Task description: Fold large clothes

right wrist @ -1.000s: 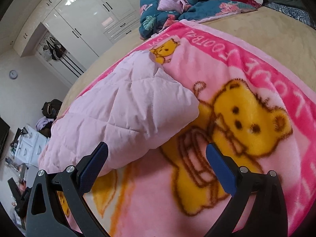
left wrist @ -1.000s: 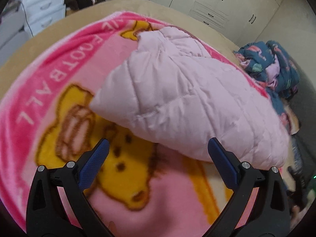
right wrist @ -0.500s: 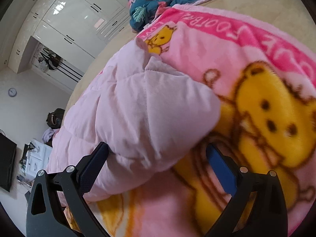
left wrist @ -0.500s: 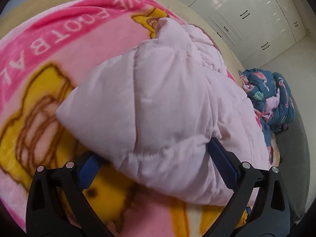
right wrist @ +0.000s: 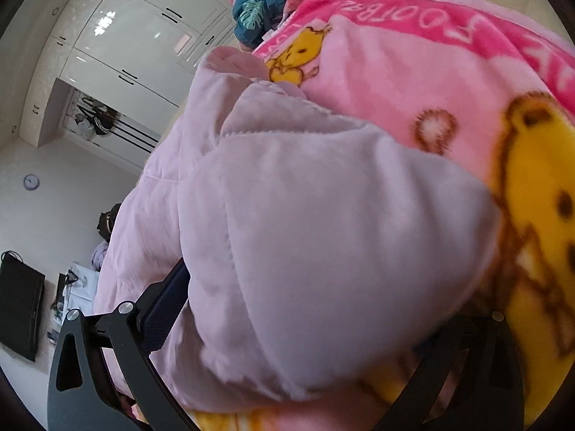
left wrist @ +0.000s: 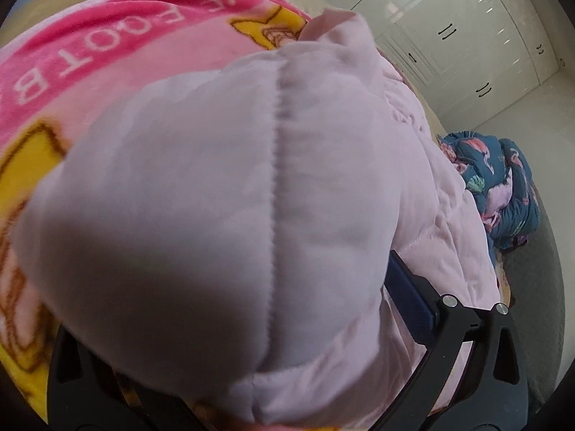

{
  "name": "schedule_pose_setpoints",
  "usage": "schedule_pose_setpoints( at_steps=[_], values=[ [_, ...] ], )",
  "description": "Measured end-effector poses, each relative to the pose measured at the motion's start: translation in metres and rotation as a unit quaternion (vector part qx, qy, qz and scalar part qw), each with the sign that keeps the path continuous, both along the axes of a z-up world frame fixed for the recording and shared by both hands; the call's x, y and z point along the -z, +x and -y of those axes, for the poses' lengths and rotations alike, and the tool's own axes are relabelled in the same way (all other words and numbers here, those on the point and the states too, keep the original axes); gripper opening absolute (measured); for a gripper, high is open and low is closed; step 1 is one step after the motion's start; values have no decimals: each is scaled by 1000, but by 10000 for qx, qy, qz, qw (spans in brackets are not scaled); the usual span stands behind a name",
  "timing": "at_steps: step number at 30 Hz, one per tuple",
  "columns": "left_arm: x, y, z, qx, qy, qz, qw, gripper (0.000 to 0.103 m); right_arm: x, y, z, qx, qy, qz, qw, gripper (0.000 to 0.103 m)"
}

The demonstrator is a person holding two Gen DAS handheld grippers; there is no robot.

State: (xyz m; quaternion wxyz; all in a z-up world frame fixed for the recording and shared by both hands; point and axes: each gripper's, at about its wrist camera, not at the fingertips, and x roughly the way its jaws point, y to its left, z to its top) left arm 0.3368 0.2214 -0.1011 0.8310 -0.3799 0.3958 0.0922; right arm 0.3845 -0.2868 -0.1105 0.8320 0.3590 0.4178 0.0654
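A pale pink quilted jacket lies folded on a pink blanket with yellow bears. Its puffy corner fills the left wrist view and sits between the fingers of my left gripper. The gripper is open; only its right blue pad shows, the left one is hidden under the fabric. In the right wrist view the other corner of the jacket bulges between the fingers of my right gripper, which is also open. Its left pad touches the fabric; the right pad is covered.
The blanket covers a beige bed. A heap of dark blue patterned bedding lies at the bed's far end. White wardrobes line the wall behind. A black screen stands at the left of the room.
Both grippers have moved forward and down onto the jacket's near corners. The fabric, which lay ahead of the fingertips, now sits between the fingers. The jaws kept the same width.
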Motion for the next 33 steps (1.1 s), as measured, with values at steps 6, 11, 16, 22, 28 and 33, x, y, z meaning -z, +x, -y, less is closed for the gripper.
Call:
schedule_pose_setpoints(
  at_steps=[6,11,16,22,28,33],
  values=[
    [-12,3,7,124,312,121,9994,78,-13,3,-9,-214,-231,306,9990,70],
    [-42,0,24,386,1025,327,9934,41,-41,-4,-25,-644,-924,795,9905,41],
    [-68,-5,34,529,1410,501,9873,30,-67,-14,-44,-913,-1593,1097,9769,33],
    [-108,-20,43,700,1828,805,9774,27,-123,-32,-77,-1418,-2381,1879,9423,29],
    [-133,-52,50,795,2005,946,9719,27,-162,-77,-96,-1739,-2725,2627,9091,27],
    [-137,-88,53,846,2021,950,9711,27,-164,-113,-92,-1859,-2799,2778,8999,27]
  ],
)
